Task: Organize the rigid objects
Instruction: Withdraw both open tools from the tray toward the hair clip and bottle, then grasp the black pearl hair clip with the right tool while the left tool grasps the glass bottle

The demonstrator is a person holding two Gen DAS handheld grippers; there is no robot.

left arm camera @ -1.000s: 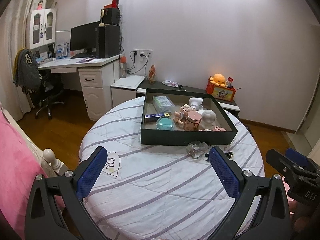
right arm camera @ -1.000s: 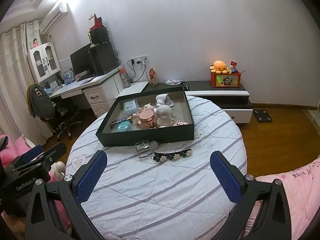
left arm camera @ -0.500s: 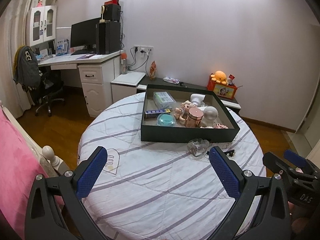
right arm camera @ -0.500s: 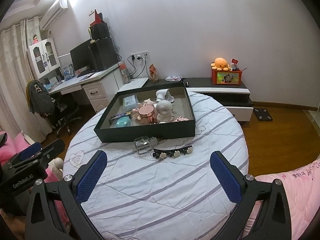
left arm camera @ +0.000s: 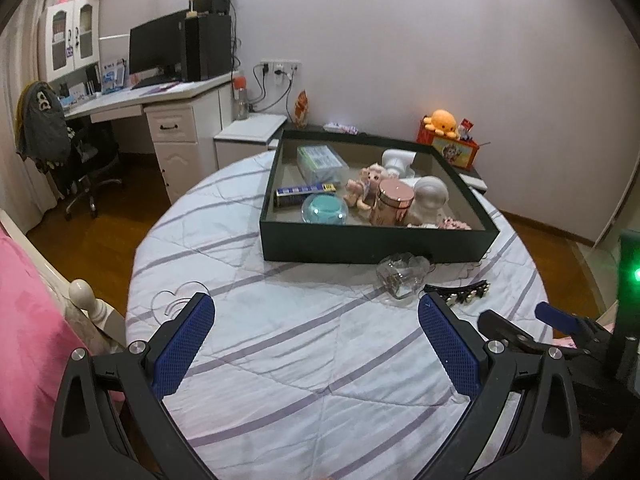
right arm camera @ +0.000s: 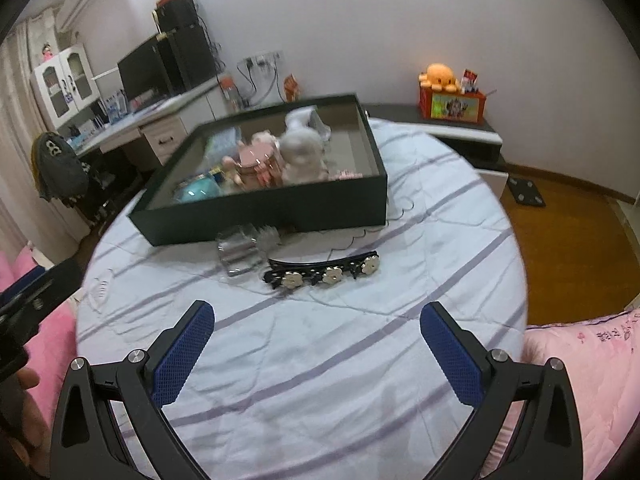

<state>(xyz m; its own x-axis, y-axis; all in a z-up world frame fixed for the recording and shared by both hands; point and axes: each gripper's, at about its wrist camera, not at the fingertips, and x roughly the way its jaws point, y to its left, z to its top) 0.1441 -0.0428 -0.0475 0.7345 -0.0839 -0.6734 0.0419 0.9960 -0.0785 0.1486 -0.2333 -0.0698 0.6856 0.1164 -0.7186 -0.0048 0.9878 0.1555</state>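
So my right gripper (right arm camera: pixel 316 352) is gaping wide with nothing in it, same for the left gripper (left arm camera: pixel 316 352). The flower hair clip (right arm camera: pixel 324 272) lies crosswise dead ahead of the right one, beside the clear bottle (right arm camera: pixel 240 250), both outside the black box (right arm camera: pixel 280 208). Left view half hides it.

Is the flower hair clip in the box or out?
Out: the flower hair clip lies on the striped cover in front of the black box.
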